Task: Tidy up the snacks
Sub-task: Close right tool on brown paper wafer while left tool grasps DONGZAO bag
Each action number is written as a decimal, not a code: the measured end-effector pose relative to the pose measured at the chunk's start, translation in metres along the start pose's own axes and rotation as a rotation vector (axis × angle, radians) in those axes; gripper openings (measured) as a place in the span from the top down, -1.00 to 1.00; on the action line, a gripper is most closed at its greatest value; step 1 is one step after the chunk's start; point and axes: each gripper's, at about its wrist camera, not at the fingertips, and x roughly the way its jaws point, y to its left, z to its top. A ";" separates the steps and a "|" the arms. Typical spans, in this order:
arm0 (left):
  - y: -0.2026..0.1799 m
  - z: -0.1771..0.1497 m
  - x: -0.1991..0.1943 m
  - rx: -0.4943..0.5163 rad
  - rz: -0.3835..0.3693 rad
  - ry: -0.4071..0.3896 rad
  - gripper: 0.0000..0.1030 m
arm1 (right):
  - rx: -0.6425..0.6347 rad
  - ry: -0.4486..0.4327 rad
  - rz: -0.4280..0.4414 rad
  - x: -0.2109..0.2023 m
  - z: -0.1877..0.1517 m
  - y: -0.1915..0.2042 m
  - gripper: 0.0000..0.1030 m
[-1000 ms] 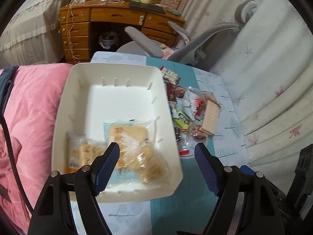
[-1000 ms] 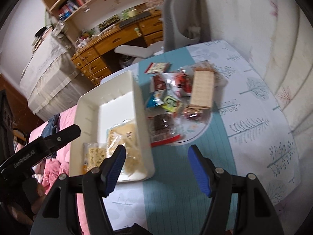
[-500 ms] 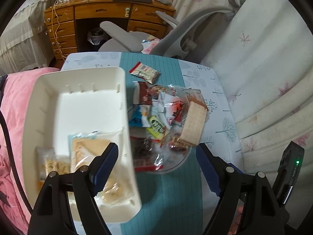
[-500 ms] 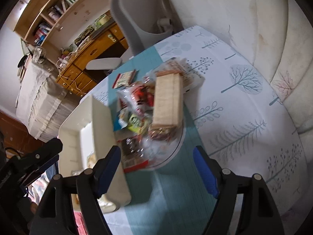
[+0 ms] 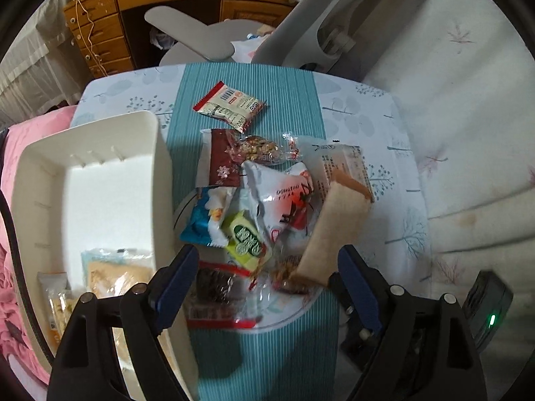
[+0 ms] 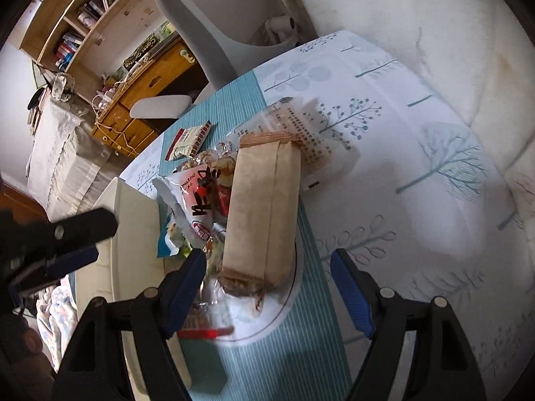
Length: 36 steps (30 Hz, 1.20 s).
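A pile of wrapped snacks lies on a white plate [image 5: 294,314] on the teal runner. A long tan wafer pack [image 5: 334,230] [image 6: 264,214] leans on top, beside a white and red bag [image 5: 284,197], a green pack [image 5: 245,235] and a blue pack [image 5: 200,217]. A white bin [image 5: 100,183] on the left holds cracker packs [image 5: 110,274]. My left gripper [image 5: 264,284] is open and empty over the plate's near edge. My right gripper [image 6: 267,284] is open and empty, just short of the wafer pack's near end.
A loose red-edged snack packet [image 5: 230,103] lies alone further back on the runner. A grey office chair [image 5: 301,33] stands behind the table, a wooden desk [image 5: 167,6] beyond it. A pink blanket [image 5: 20,133] lies left of the bin, white cushions [image 6: 434,33] right.
Both grippers have moved right and forward, away from the bin toward the snack pile on the plate. Both stayed open and empty.
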 end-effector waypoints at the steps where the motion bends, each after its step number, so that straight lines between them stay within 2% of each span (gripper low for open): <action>1: -0.002 0.006 0.008 -0.010 0.006 0.022 -0.63 | -0.010 0.000 0.000 0.005 0.000 0.001 -0.50; 4: -0.007 0.019 0.025 -0.041 -0.019 0.062 -0.63 | -0.037 0.000 -0.004 0.017 0.002 0.002 -0.50; 13: -0.025 0.040 0.073 0.008 0.093 0.117 -0.64 | -0.073 0.022 0.003 0.045 0.005 0.001 -0.50; 24: -0.018 0.050 0.109 -0.048 0.092 0.154 -0.63 | -0.097 0.012 0.032 0.059 0.010 0.003 -0.50; 26: -0.018 0.051 0.113 -0.059 0.085 0.167 -0.57 | -0.102 0.016 0.035 0.061 0.013 0.002 -0.50; 29: -0.020 0.050 0.117 -0.065 0.077 0.176 -0.28 | -0.100 0.011 0.041 0.060 0.015 0.001 -0.47; 33: -0.021 0.049 0.116 -0.068 0.078 0.170 -0.21 | -0.113 0.011 0.046 0.059 0.017 0.000 -0.39; 36: -0.020 0.047 0.115 -0.072 0.080 0.170 -0.18 | -0.117 0.010 0.050 0.057 0.019 -0.001 -0.24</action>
